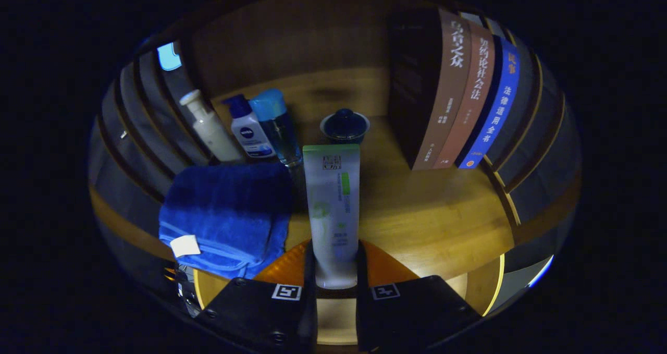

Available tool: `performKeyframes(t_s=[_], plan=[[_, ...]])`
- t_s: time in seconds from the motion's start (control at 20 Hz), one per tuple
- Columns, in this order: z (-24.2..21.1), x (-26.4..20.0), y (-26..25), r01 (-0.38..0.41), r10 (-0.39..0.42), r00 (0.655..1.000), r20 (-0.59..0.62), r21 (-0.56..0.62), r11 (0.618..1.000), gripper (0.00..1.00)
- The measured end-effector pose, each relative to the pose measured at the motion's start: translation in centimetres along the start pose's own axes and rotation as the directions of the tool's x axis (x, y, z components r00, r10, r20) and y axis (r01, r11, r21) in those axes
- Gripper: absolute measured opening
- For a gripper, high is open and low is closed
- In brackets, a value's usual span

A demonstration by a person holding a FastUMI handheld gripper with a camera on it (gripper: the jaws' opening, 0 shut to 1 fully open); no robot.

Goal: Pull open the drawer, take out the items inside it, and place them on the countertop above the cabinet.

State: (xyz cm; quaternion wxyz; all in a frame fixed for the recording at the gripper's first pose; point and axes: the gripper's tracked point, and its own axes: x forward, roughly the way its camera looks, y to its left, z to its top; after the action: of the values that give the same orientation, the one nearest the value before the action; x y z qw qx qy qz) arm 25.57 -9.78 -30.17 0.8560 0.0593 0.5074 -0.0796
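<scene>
**Tongs clamped on a white tube above the wooden desk**

On the far left stands a slatted grey wall, dim and curved by the lens. In front of it, on the wooden desk, there is a row of three bottles. The first is a cream pump bottle, leaning a little to the left. Just beside it stands a small white bottle with a dark blue cap, and touching that one, or almost, a clear blue bottle with a light blue cap.

Below these bottles lies a folded blue towel with a small white tag at its near corner. Its near edge reaches the front edge of the desk, and its right edge comes close to the tube.

In the middle is the white tube, with green marks on its face. It stands upright, flat end up and cap down. The tongs hold it at the lower part: both fingers press on its sides, one on each side, just above the cap. I cannot tell if the cap rests on the desk or hangs above it.

Beyond the tube, further back on the desk, sits a small dark blue lidded cup.

To the right stand several books upright, close together, spines facing the tongs: brown ones, then a blue one.
</scene>
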Motion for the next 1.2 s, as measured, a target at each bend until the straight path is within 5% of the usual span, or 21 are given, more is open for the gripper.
performKeyframes(t_s=[0.55,0.6,0.75,1.2], plan=[[-0.7,2.3,-0.8,0.020,-0.018,0.999,-0.047,0.026,0.999,0.44],[-0.5,2.4,-0.6,0.010,-0.009,0.999,-0.036,0.035,0.999,0.50],[-0.3,0.9,-0.5,0.011,-0.011,1.000,-0.009,0.035,0.999,0.98],[-1.5,-7.7,-0.5,-0.006,0.004,0.982,0.189,0.010,1.000,0.98]])
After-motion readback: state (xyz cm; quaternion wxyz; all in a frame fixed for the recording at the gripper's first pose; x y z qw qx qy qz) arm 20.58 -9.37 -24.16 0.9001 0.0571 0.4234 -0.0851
